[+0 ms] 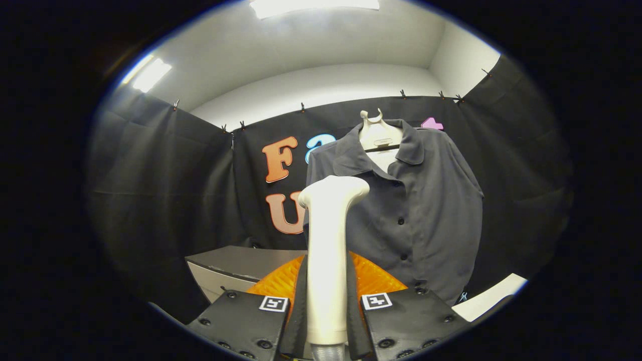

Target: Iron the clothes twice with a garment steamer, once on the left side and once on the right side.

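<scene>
A dark grey button-up shirt (416, 200) hangs on a pale hanger (378, 133) in front of the black cloth wall. A cream-white garment steamer (328, 250) stands upright between my fingers, handle down, its rounded head (333, 190) turned toward the shirt's left front panel, near the chest. My gripper (327, 306) is shut on the steamer's handle, both fingers pressing its sides. Whether the head touches the fabric I cannot tell.
An orange ribbed object (373, 278) lies just beyond the fingers, under the shirt's hem. A grey table (241, 260) stands to the left of it. A white surface edge (494, 296) shows to the right, below the shirt. Black cloth walls close in the booth.
</scene>
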The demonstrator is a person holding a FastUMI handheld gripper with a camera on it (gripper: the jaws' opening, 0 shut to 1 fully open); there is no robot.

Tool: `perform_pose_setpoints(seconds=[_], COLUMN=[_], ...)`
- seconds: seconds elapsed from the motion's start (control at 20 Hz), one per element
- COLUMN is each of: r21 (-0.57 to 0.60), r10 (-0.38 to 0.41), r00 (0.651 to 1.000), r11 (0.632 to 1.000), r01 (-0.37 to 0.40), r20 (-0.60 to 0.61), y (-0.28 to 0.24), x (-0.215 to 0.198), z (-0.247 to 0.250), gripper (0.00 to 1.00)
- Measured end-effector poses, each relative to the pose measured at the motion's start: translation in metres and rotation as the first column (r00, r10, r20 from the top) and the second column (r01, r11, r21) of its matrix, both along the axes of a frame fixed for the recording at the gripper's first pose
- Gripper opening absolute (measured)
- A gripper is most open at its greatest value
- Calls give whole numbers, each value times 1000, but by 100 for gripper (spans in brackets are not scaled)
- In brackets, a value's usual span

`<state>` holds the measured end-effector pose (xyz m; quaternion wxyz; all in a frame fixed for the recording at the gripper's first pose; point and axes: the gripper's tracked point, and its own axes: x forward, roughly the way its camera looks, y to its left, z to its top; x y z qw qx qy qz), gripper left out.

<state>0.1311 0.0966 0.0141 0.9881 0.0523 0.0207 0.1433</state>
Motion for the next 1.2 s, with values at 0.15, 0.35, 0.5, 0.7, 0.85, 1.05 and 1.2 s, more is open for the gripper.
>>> perform_pose_setpoints(seconds=[0.15, 0.35, 0.5, 0.7, 0.85, 1.05, 1.2], r21=[1, -2, 13, 30, 27, 13, -11], r10=[-20, -28, -47, -73, -85, -89, -100], r00=[1000, 1000, 999, 997, 996, 996, 995], r11=[1000, 1000, 999, 997, 996, 996, 995], r01=[20, 28, 47, 73, 85, 89, 100], r20=[-17, -4, 11, 3, -3, -16, -3], y=[-15, -20, -20, -24, -24, -20, -21], x=[4, 21, 40, 66, 82, 97, 102], z=[-6, -8, -8, -13, -18, -28, -30], gripper=[40, 40, 40, 40, 40, 40, 40])
